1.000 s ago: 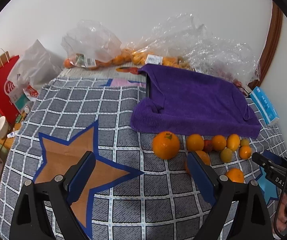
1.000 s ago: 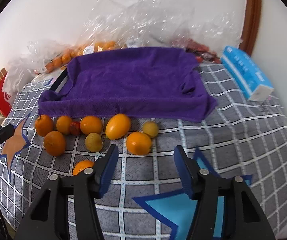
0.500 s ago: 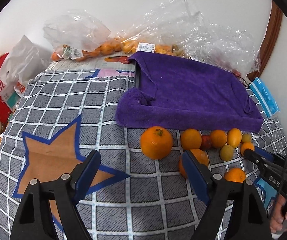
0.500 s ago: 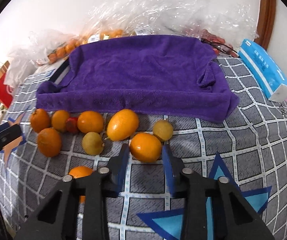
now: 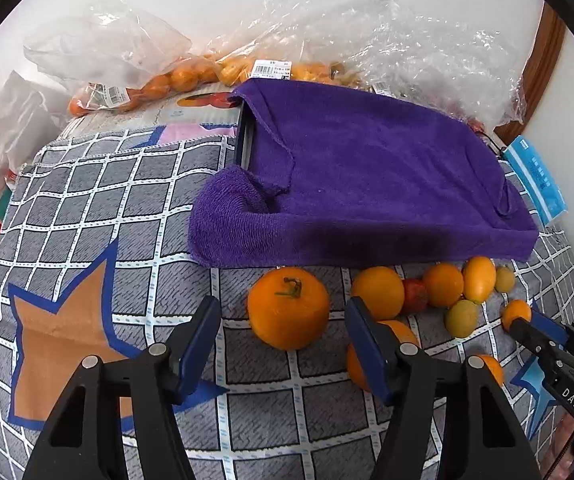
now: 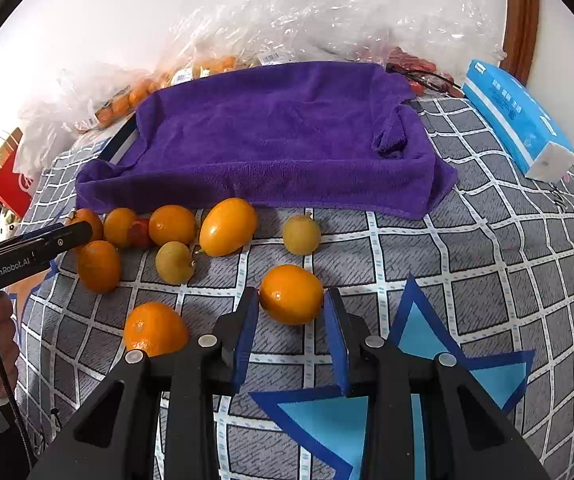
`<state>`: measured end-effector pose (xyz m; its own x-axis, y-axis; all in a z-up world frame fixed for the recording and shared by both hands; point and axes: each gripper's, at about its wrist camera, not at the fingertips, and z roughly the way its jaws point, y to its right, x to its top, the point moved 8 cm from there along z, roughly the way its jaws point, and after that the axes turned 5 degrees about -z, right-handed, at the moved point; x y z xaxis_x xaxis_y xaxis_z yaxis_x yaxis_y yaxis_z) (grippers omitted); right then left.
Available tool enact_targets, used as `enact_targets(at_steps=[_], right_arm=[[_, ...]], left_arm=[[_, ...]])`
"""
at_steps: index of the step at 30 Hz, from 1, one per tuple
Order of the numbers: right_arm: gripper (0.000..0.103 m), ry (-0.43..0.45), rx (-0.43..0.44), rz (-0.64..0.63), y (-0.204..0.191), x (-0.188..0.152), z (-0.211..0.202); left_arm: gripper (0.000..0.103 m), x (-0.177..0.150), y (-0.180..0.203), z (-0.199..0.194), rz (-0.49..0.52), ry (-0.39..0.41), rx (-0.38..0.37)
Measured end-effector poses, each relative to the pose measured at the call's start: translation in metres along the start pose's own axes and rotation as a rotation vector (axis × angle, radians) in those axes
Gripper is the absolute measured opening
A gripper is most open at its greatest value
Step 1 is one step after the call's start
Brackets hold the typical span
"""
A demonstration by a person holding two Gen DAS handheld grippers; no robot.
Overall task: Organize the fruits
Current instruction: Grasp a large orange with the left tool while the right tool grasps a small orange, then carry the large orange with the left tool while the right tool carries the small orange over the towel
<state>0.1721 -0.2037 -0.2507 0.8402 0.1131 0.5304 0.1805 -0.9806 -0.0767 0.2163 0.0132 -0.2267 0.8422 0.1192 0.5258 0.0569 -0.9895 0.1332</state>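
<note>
A loose cluster of fruit lies on the grey checked cloth [image 6: 487, 240] that covers the tabletop, just in front of the purple towel [image 6: 279, 140]. Most pieces are orange and glossy: a large round orange [image 5: 289, 308] with a green stem stub on top, several smaller ones, an oval fruit [image 6: 227, 226], two dull yellow-green fruits [image 6: 175, 262] and a small red fruit [image 6: 141, 232] wedged among the oranges. More fruit sits in clear plastic bags [image 5: 191, 76] at the far edge, behind the towel.

The left gripper [image 5: 283, 320] has just been closing and stands about half open. The large orange lies between and slightly ahead of its blue fingers [image 5: 199, 344], touching neither; gaps show on both sides. Another orange [image 5: 403, 330] is partly hidden behind its right finger.

The right gripper [image 6: 289, 320] is nearly closed, with a small orange [image 6: 291, 294] at its fingertips. Both tips sit right against the fruit's sides, but I cannot tell whether the pads truly press on it; the fruit rests on the cloth. A mandarin [image 6: 155, 328] lies just left of this gripper's left finger. The yellow-green fruits and the oval one lie farther ahead, near the towel's front edge.
</note>
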Motion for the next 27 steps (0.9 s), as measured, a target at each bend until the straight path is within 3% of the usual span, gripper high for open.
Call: enact_targets(at_steps=[6, 16, 27], right_arm=[[0.034, -0.010, -0.015, -0.001, 0.002, 0.002, 0.005], [0.034, 0.047, -0.061, 0.022, 0.004, 0.016, -0.025], [0.034, 0.154, -0.108, 0.014, 0.000, 0.036, -0.080]], left_arm=[[0.041, -0.001, 0.001, 0.012, -0.010, -0.046, -0.053], [0.040, 0.001, 0.002, 0.004, 0.024, -0.042, -0.068], [0.040, 0.006, 0.006, -0.042, 0.018, 0.022, -0.078]])
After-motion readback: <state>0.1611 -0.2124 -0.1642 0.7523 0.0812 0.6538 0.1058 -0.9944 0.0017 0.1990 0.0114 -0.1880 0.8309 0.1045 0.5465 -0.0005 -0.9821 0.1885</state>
